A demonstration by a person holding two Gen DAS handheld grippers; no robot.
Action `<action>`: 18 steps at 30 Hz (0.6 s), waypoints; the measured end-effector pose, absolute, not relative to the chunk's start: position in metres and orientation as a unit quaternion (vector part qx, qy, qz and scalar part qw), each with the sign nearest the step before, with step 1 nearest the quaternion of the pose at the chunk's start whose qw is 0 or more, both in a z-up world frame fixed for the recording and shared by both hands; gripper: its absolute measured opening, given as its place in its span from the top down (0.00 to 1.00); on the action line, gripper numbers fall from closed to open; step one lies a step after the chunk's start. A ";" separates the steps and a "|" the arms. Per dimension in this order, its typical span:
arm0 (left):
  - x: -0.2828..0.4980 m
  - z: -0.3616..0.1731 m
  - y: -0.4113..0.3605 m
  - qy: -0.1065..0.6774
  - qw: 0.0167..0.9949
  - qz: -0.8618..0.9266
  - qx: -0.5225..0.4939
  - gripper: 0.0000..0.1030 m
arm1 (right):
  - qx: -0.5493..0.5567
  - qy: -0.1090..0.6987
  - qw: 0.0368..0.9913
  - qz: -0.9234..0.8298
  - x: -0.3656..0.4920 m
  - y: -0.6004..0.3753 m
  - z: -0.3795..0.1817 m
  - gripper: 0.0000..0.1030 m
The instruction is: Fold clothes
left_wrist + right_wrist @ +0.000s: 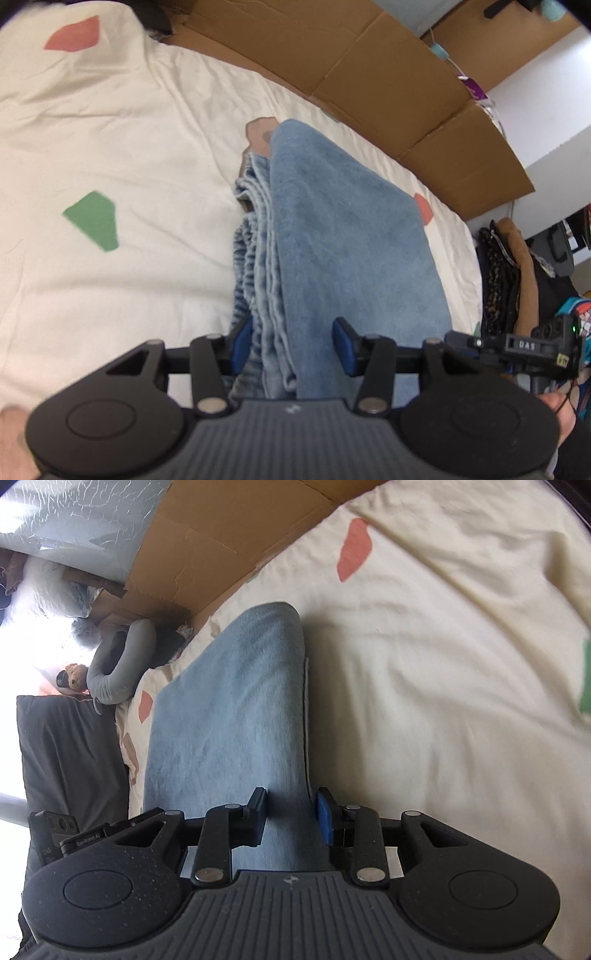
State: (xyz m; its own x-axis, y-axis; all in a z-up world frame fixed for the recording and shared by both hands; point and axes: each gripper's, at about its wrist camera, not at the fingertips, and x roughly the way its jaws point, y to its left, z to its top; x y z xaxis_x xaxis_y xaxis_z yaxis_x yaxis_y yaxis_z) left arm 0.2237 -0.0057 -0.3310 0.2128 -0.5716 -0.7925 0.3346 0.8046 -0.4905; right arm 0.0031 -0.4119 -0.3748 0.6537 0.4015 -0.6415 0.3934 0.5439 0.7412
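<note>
Denim fills the gap of both tools: the left gripper (295,347) stands about half open, its blue pads on either side of the stacked layers of the folded light-blue jeans (332,240), and I cannot tell if the pads press on the cloth or only frame it. The right gripper (291,814) is narrower, and its jaws straddle one edge of the same jeans (229,716); the cloth passes between them, but a firm pinch is not visible (the view is blurred there). The garment lies as a long folded bundle on the cream bedsheet with red and green patches (110,147), running away from both cameras. I judge that the fold is nearly made and the bundle is being set down or adjusted; the next move calls for both ends to go down together, so the layers stay aligned. Behind the bed stand brown cardboard boxes (388,74). The near end of the jeans is hidden under the tool bodies, and the dark things beside the bed are hard to name.
</note>
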 end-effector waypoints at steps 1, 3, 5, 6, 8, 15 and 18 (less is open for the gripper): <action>0.220 -0.329 -0.004 0.553 0.774 -0.290 -0.105 0.51 | 0.481 0.417 0.771 0.005 -0.002 -0.411 -0.376 0.70; 0.213 -0.325 0.001 0.555 0.776 -0.281 -0.105 0.49 | 0.487 0.419 0.766 0.007 -0.013 -0.407 -0.379 0.70; 0.207 -0.320 0.006 0.554 0.779 -0.273 -0.107 0.47 | 0.492 0.419 0.763 0.006 -0.023 -0.403 -0.381 0.69; 0.204 -0.320 0.008 0.558 0.777 -0.269 -0.108 0.46 | 0.495 0.417 0.762 0.005 -0.028 -0.401 -0.381 0.69; 0.196 -0.321 0.011 0.570 0.767 -0.268 -0.120 0.46 | 0.500 0.421 0.757 0.004 -0.036 -0.398 -0.382 0.69; 0.160 -0.338 0.015 0.599 0.735 -0.272 -0.161 0.48 | 0.501 0.430 0.751 -0.006 -0.059 -0.387 -0.380 0.69; 0.154 -0.344 0.016 0.594 0.737 -0.274 -0.171 0.62 | 0.499 0.427 0.754 -0.008 -0.063 -0.384 -0.377 0.69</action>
